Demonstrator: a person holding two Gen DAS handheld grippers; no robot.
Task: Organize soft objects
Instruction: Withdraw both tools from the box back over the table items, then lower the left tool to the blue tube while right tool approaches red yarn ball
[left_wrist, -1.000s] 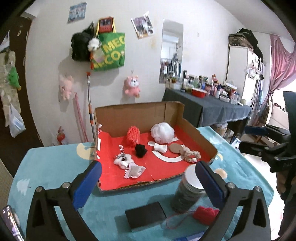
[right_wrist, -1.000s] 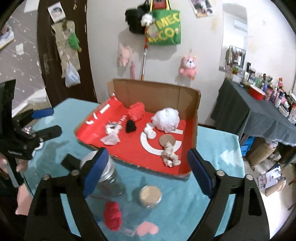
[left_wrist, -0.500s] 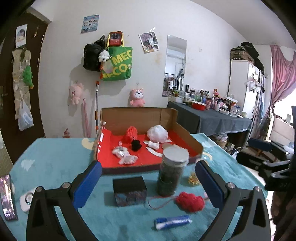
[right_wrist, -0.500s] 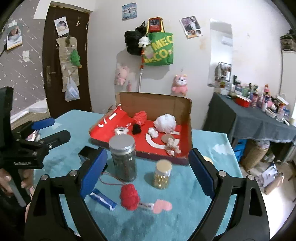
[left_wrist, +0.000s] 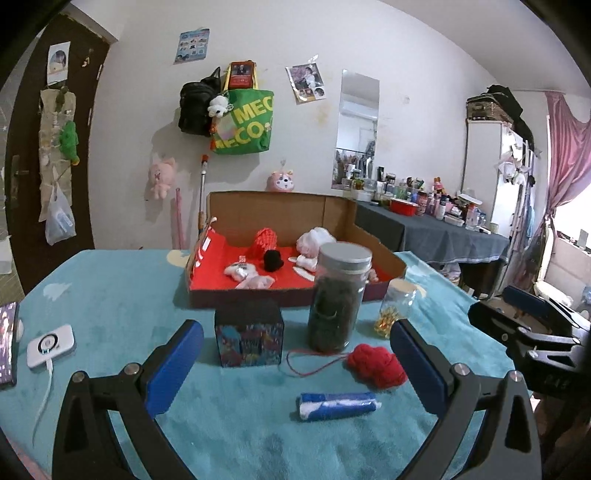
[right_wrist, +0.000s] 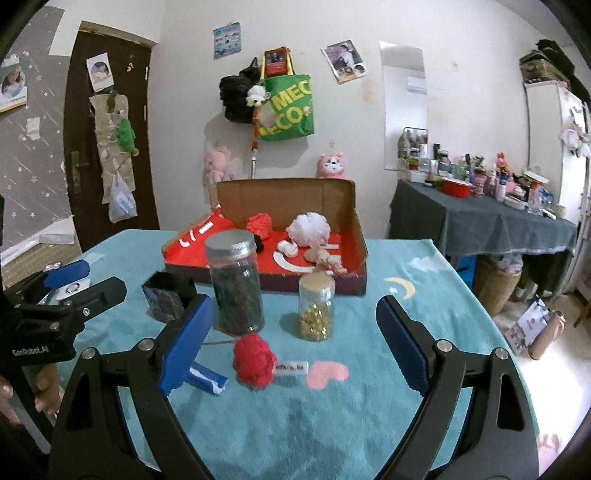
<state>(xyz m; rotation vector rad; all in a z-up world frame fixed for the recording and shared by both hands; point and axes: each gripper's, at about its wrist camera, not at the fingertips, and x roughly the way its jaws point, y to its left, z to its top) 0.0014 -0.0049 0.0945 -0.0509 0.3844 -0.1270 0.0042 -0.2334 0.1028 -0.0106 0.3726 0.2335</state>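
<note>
Since a second ago you have lowered and drawn back both the left gripper (left_wrist: 295, 350) and right gripper (right_wrist: 293, 325), jaws spread and empty, bringing the red yarn ball (right_wrist: 254, 361) on the tabletop (right_wrist: 424, 332) into reach for pickup.

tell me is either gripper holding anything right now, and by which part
Nothing is held. The left gripper and right gripper both stand open and empty above the table.

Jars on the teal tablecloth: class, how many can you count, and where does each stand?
2. The tall jar with a grey lid stands before the cardboard tray; the short jar of gold pieces stands to its right. None seem hidden.
</note>
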